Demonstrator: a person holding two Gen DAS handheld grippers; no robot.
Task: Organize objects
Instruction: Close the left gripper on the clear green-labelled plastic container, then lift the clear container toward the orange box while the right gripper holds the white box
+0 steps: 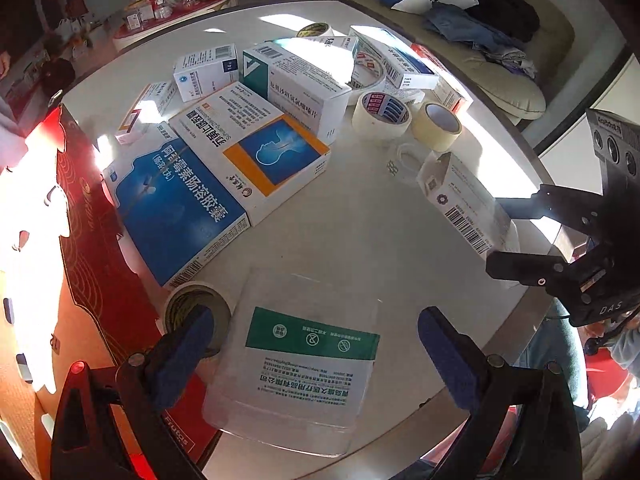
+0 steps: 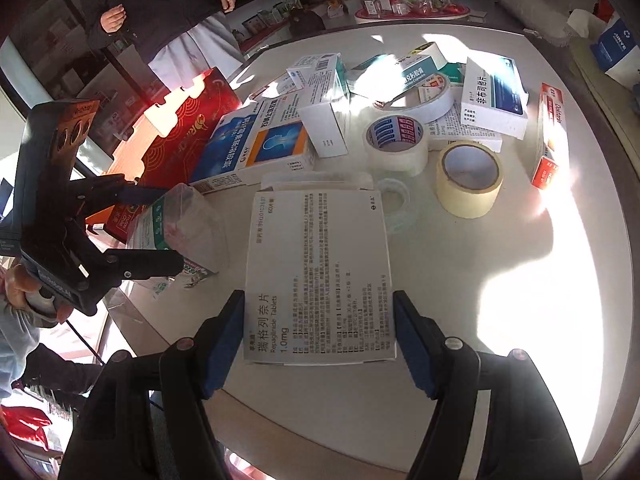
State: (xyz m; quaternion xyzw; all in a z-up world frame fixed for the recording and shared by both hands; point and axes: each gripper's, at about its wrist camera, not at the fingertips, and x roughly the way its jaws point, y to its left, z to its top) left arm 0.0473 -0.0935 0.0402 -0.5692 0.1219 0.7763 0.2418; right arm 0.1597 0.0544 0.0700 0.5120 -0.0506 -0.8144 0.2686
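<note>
My right gripper [image 2: 319,336] is shut on a white Repaglinide tablet box [image 2: 320,272], holding it by its near end over the round white table [image 2: 520,320]. The box and gripper also show in the left wrist view, at the right [image 1: 464,204]. My left gripper [image 1: 316,356] is open, its blue pads either side of a clear plastic packet with a green and white label [image 1: 304,356]; the pads stand apart from it. The packet shows in the right wrist view [image 2: 180,224] between the left gripper's fingers.
Medicine boxes lie piled mid-table, among them a blue box [image 1: 176,208] and an orange-framed box [image 1: 256,148]. Tape rolls [image 1: 380,114] [image 1: 436,126] [image 1: 196,316] lie around. A red carton [image 1: 92,248] stands at the left edge. A person [image 2: 172,12] stands beyond the table.
</note>
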